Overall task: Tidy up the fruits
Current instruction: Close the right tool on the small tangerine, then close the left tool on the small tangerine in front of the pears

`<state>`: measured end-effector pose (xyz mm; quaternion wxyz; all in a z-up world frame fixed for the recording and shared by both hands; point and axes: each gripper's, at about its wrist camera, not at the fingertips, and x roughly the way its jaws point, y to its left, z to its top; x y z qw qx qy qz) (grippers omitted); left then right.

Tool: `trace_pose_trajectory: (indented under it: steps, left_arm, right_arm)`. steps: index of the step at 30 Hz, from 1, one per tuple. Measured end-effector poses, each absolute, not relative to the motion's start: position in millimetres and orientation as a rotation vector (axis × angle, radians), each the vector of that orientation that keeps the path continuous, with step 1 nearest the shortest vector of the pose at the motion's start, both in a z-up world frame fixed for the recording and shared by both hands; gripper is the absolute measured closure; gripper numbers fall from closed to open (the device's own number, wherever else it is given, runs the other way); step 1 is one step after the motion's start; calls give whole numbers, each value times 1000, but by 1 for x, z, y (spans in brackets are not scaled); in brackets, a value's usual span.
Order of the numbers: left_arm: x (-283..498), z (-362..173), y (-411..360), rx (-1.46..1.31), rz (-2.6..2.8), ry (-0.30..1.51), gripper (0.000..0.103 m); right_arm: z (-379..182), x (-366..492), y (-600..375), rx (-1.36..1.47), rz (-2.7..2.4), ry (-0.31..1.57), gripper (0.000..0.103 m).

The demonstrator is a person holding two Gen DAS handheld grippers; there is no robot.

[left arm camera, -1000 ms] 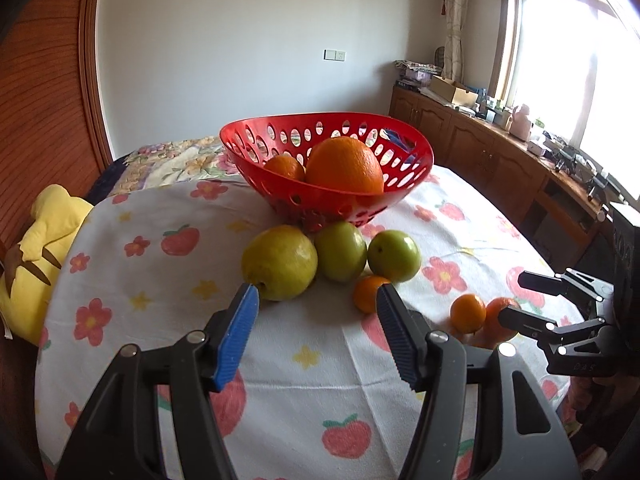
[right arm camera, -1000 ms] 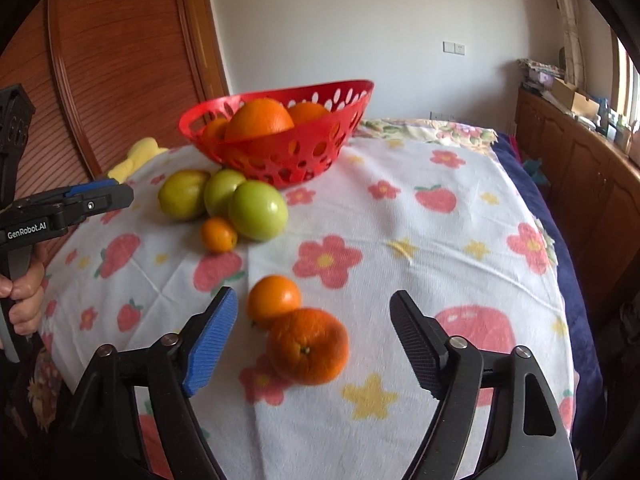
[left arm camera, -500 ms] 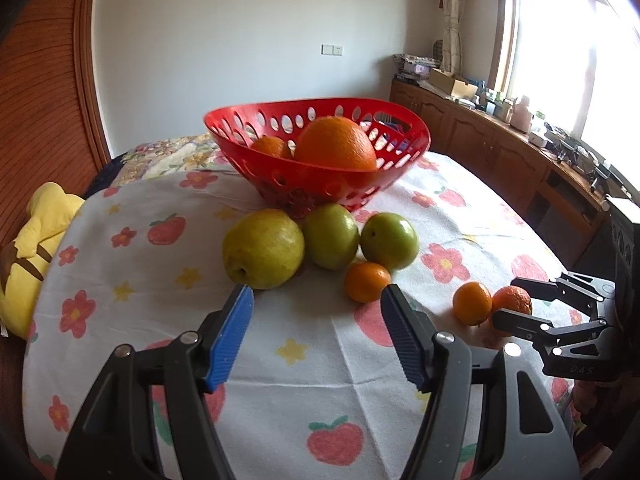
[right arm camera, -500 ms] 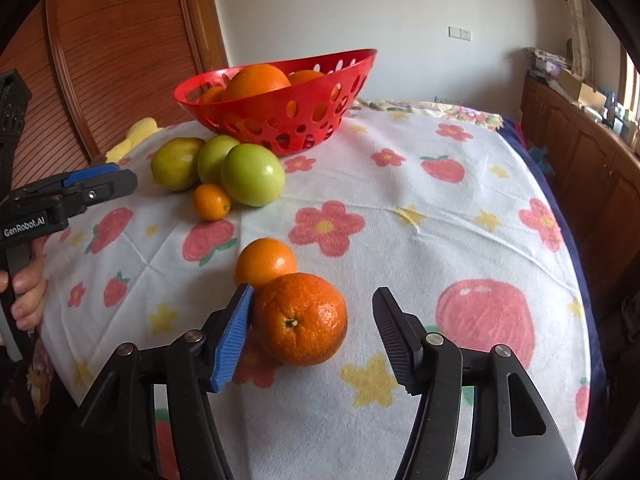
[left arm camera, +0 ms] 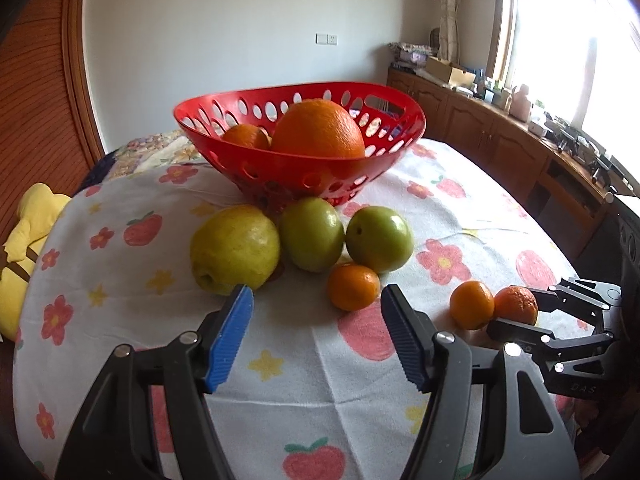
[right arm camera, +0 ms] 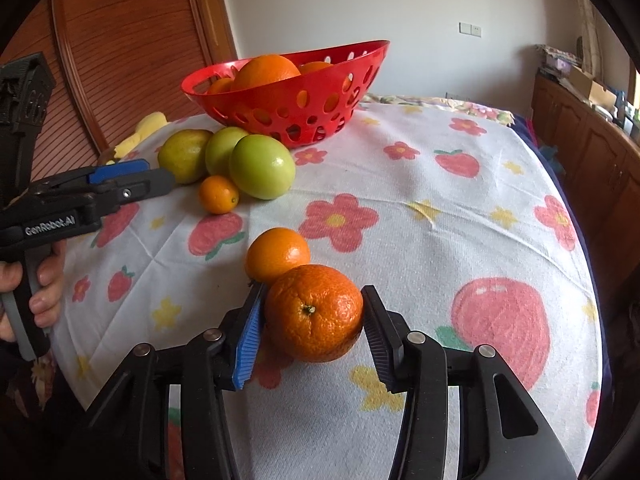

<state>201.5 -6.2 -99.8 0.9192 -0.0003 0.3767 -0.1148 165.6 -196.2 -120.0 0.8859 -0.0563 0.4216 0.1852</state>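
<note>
With its fingers (right arm camera: 250, 330) clamping the dimpled orange mandarin (right arm camera: 314, 312), the right gripper (right arm camera: 310, 334) should lift toward the perforated red plastic basket (right arm camera: 320, 96); the left gripper (left arm camera: 316, 340) hangs released.

The red basket (left arm camera: 304, 168) stands on the flowered tablecloth (left arm camera: 120, 264) with a large orange (left arm camera: 318, 130) and a smaller one (left arm camera: 246, 136) inside. Just in front of the basket sit a yellow pear (left arm camera: 234, 250) and two green apples (left arm camera: 311, 240) (left arm camera: 379, 239), with a small mandarin (left arm camera: 353, 287) nearer still. The left gripper (left arm camera: 316, 320) hangs in front of the basket, jaws wide apart and holding nothing — to the basket's right, the right gripper (left arm camera: 520, 312) brackets a dimpled orange (left arm camera: 516, 304), a smooth mandarin (left arm camera: 471, 305) touching that fruit.
</note>
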Motion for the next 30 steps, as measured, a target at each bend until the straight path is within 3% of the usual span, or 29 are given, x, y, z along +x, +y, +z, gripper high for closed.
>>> trace_pose_trajectory:
  steps: [8,10,19,30]
  left_arm:
    - [215,-103,-20,-12,-318,825,39]
    - [218,-104,-23,-14,-321,830,48]
    - [228,-111,-32,21,-309,862,64]
    - [237,-121,-32,34,-282,906,64]
  right_arm:
    - [-120,164,-195,-127,386,867,56]
    - [-120,164,-195,-123,388,869,56]
    - [-120,165,-197,-102,395,872,56]
    - [-120,166,-198,-94,397,872,56]
